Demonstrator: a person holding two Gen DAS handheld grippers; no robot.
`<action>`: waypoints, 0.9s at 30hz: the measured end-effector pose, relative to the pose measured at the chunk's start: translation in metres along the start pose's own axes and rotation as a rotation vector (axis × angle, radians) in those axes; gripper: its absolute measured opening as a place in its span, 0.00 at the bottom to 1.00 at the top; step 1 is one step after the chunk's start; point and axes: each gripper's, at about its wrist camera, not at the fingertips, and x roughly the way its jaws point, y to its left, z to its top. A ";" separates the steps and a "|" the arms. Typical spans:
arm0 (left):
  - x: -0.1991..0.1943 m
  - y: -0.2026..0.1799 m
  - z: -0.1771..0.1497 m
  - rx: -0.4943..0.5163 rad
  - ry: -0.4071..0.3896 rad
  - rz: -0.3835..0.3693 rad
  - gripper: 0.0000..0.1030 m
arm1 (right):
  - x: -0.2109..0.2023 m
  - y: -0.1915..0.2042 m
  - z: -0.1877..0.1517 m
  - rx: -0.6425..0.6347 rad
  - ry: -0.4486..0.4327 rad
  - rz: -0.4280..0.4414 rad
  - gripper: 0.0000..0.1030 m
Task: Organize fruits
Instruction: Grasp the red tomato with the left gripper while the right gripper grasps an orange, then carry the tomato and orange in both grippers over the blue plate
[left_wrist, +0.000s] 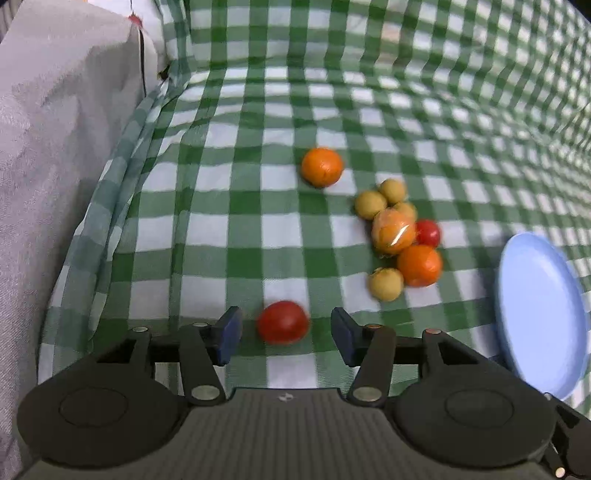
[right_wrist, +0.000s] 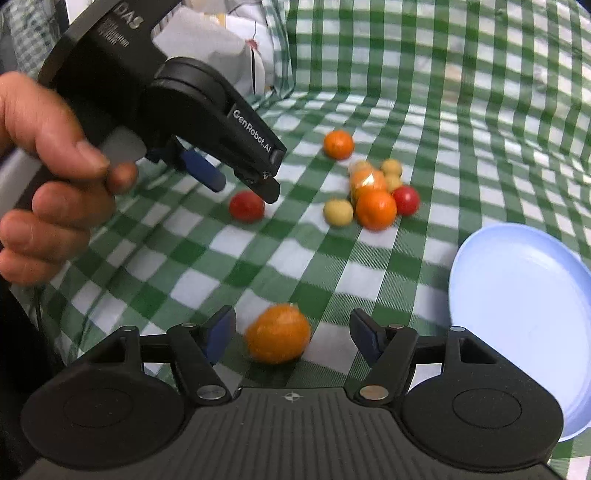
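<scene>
A red tomato lies on the checked cloth between the blue pads of my left gripper, with a gap on each side; the gripper is open. In the right wrist view that left gripper, held by a hand, hovers just over the same tomato. A blurred orange sits between the pads of my right gripper, which is open and touches it on neither side. A heap of oranges, small yellow fruits and another tomato lies further out, with a lone orange behind it.
An empty light-blue plate rests on the right of the green-and-white checked cloth. Grey fabric rises along the left edge. The cloth climbs like a wall at the back.
</scene>
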 end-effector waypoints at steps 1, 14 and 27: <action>0.003 0.001 0.000 -0.004 0.012 0.006 0.57 | 0.006 0.001 -0.002 -0.008 0.009 0.001 0.68; 0.016 0.001 0.000 0.022 0.023 -0.006 0.34 | 0.014 0.005 -0.002 -0.076 -0.007 -0.034 0.41; 0.001 -0.010 -0.006 0.030 -0.013 -0.043 0.34 | 0.004 -0.013 0.004 -0.009 -0.048 -0.096 0.41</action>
